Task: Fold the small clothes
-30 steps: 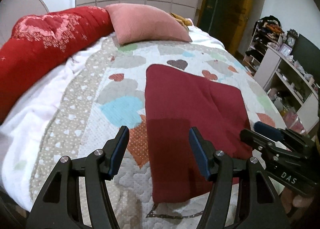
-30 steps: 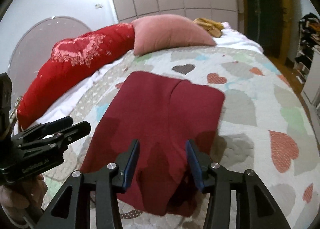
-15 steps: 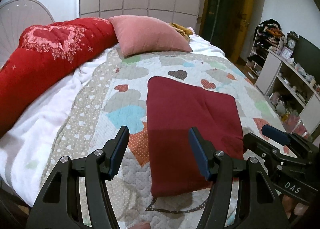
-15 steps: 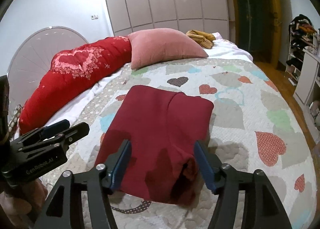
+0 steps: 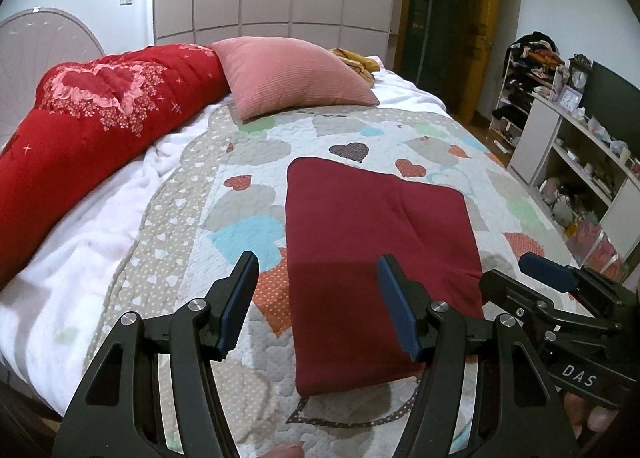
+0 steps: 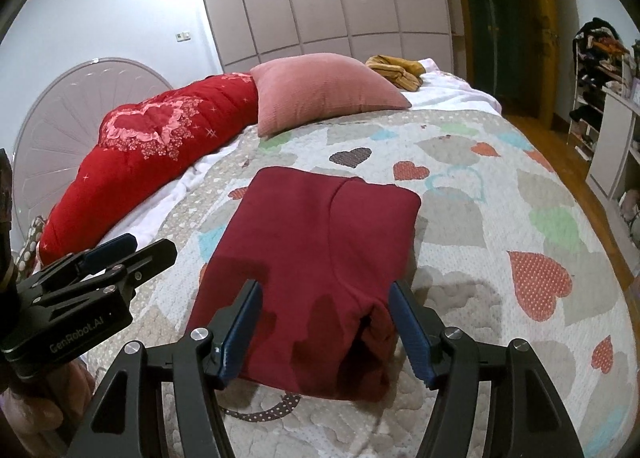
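Garment (image 5: pixel 372 258): lying folded on quilt (image 5: pixel 248 185).
Left gripper (image 5: pixel 316 306): hovering released, reading "GenRobot.AI".
Right gripper (image 6: pixel 324 326): hovering released, reading "DAS".
Pillow (image 5: pixel 288 77): lying beyond garment.

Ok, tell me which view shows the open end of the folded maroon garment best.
Right wrist view: the maroon garment shows its near right corner gaping, layers visible between the open right gripper fingers. Left wrist view shows only its flat top and near edge; the right gripper hides that corner.
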Demonstrator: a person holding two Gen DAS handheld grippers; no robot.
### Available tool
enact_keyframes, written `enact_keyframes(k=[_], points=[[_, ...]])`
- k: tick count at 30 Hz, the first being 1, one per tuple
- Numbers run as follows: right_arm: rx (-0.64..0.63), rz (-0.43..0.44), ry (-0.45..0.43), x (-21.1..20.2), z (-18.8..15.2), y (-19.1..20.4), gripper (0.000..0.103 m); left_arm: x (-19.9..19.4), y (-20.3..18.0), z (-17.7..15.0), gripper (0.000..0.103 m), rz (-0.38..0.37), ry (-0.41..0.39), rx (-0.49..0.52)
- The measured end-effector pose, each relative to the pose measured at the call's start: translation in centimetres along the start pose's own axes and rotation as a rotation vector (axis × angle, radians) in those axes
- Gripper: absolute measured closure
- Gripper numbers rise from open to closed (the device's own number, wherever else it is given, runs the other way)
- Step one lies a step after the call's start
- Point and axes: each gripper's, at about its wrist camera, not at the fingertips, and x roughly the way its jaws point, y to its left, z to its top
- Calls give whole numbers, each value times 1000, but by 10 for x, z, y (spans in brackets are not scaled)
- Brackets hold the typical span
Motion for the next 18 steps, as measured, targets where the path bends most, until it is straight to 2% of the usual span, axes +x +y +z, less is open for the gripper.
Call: enact_keyframes(k=[18], points=[[-2,6,25,10,-2,3,39,7,0,-2,41,-1,12,-1]])
